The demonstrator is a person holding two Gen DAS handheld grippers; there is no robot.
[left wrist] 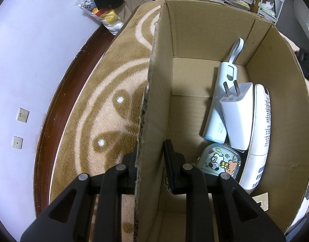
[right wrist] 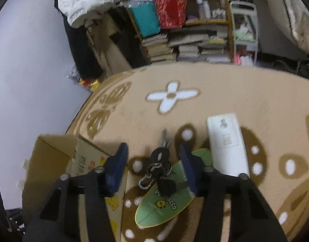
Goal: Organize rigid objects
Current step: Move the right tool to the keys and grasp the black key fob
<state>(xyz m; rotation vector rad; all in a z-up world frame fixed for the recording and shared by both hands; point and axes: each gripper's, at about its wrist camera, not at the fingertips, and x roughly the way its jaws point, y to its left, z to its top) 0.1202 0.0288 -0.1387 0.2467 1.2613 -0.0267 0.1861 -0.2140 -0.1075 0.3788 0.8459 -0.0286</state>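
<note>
A cardboard box (left wrist: 204,74) stands open on a patterned tan rug (left wrist: 106,109), and the left gripper (left wrist: 150,165) straddles its near side wall, one finger outside and one inside, clamped on the cardboard edge. Inside the box, toward its right wall, lie a pale blue power bank (left wrist: 219,104) with a looped strap, a white wall charger (left wrist: 237,115) resting partly over it with its prongs pointing up, a white bottle (left wrist: 259,133) with printed text leaning along the wall, and a small clear case with cartoon stickers (left wrist: 221,161) at the near end. The left half of the box floor is bare cardboard. In the right wrist view the right gripper (right wrist: 154,159) hovers with its fingers spread apart above a bunch of keys (right wrist: 160,161) that lies on a green oval card (right wrist: 164,199) on the rug. A white remote (right wrist: 227,143) lies just beside them, and the box corner (right wrist: 53,161) shows at the left.
</note>
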